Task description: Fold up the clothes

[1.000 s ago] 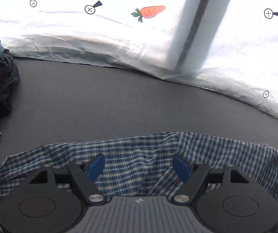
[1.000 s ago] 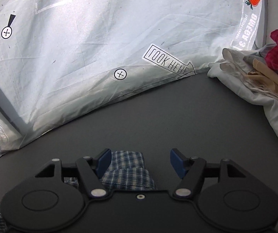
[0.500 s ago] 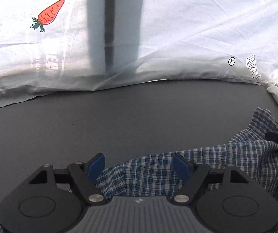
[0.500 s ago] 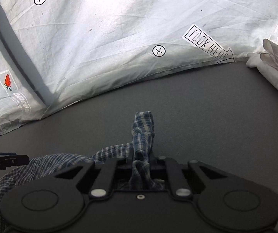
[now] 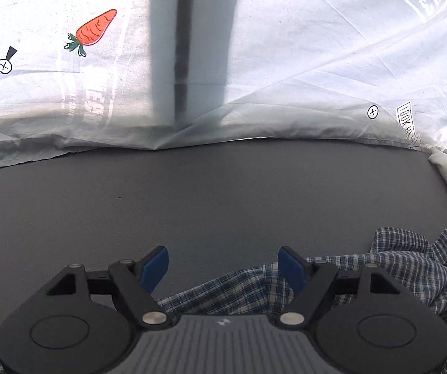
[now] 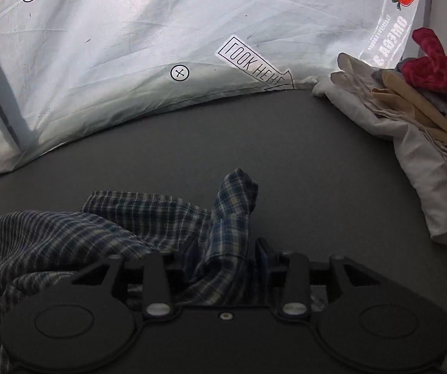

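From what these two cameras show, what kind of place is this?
Probably a set-up laundry-folding station, not a lived-in room: a dark grey table, a white printed sheet hung behind it as a backdrop, a pile of clothes waiting at the side, and a plaid shirt being worked on.

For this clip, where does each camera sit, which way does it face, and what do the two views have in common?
Left wrist: on the left gripper, angled down over the grey table toward the white sheet; its blue pads stand open.
Right wrist: on the right gripper, facing the same sheet and a clothes pile; its jaws are opening, checked cloth between them.
Shared: the checked shirt, table, sheet and its "LOOK HERE" label.
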A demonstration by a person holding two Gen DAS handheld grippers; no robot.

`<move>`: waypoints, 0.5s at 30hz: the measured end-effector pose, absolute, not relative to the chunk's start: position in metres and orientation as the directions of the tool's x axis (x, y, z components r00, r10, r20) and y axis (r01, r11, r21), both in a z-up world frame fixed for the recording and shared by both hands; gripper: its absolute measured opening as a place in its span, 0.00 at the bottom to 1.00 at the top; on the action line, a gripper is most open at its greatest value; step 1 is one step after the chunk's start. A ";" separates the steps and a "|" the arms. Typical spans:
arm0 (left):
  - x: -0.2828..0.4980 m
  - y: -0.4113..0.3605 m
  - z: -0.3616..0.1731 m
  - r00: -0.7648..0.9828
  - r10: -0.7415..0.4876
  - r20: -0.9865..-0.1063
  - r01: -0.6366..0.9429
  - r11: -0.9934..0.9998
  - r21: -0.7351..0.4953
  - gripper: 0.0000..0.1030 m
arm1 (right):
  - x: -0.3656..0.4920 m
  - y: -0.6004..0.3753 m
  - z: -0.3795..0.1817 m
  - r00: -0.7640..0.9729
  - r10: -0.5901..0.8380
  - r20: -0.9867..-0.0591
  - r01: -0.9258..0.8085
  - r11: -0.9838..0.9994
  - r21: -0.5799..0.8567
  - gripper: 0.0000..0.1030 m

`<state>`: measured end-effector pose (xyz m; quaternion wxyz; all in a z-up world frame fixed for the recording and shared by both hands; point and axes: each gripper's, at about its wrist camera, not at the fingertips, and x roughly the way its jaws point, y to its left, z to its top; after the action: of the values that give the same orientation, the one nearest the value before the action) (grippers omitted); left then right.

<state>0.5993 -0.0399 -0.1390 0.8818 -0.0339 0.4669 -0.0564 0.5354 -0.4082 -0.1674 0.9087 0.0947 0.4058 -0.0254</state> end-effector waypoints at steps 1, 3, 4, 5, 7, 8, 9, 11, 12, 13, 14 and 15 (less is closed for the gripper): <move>0.603 -0.044 -0.139 0.556 -0.140 -0.819 0.073 0.990 -0.120 0.76 | 0.532 -0.413 -0.168 0.670 0.044 -0.741 0.139 0.973 0.184 0.43; 0.611 -0.056 -0.141 0.551 -0.159 -0.819 0.093 0.987 -0.129 0.76 | 0.532 -0.418 -0.169 0.667 0.057 -0.743 0.152 0.966 0.211 0.44; 0.615 -0.062 -0.142 0.547 -0.170 -0.820 0.108 0.985 -0.132 0.76 | 0.532 -0.418 -0.170 0.666 0.061 -0.744 0.151 0.965 0.215 0.44; 0.620 -0.069 -0.144 0.540 -0.184 -0.821 0.126 0.982 -0.138 0.76 | 0.533 -0.418 -0.170 0.665 0.063 -0.744 0.149 0.965 0.215 0.45; 0.628 -0.084 -0.150 0.514 -0.229 -0.827 0.161 0.972 -0.169 0.75 | 0.535 -0.415 -0.169 0.663 0.054 -0.747 0.139 0.971 0.194 0.46; 0.632 -0.091 -0.153 0.495 -0.256 -0.831 0.179 0.965 -0.191 0.74 | 0.535 -0.413 -0.169 0.662 0.052 -0.747 0.136 0.973 0.188 0.46; 0.637 -0.098 -0.156 0.475 -0.277 -0.835 0.192 0.959 -0.209 0.74 | 0.535 -0.413 -0.169 0.663 0.055 -0.747 0.134 0.973 0.190 0.46; 0.645 -0.113 -0.161 0.442 -0.320 -0.838 0.221 0.944 -0.244 0.64 | 0.535 -0.413 -0.169 0.663 0.062 -0.746 0.130 0.972 0.196 0.46; 0.649 -0.123 -0.163 0.417 -0.346 -0.841 0.254 0.932 -0.258 0.64 | 0.534 -0.413 -0.169 0.664 0.066 -0.745 0.130 0.971 0.202 0.46; 0.654 -0.132 -0.164 0.390 -0.371 -0.843 0.286 0.919 -0.272 0.64 | 0.534 -0.414 -0.169 0.664 0.071 -0.744 0.130 0.969 0.209 0.46; 0.658 -0.143 -0.167 0.350 -0.397 -0.849 0.325 0.901 -0.288 0.63 | 0.534 -0.415 -0.169 0.665 0.076 -0.743 0.131 0.968 0.215 0.46; 0.661 -0.154 -0.170 0.312 -0.415 -0.854 0.362 0.884 -0.297 0.63 | 0.534 -0.416 -0.169 0.665 0.080 -0.742 0.130 0.967 0.221 0.46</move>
<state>0.6609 -0.1540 -0.1701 0.8097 -0.0249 0.5350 -0.2399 0.5345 -0.4161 -0.1689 0.9034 0.1286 0.4088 -0.0140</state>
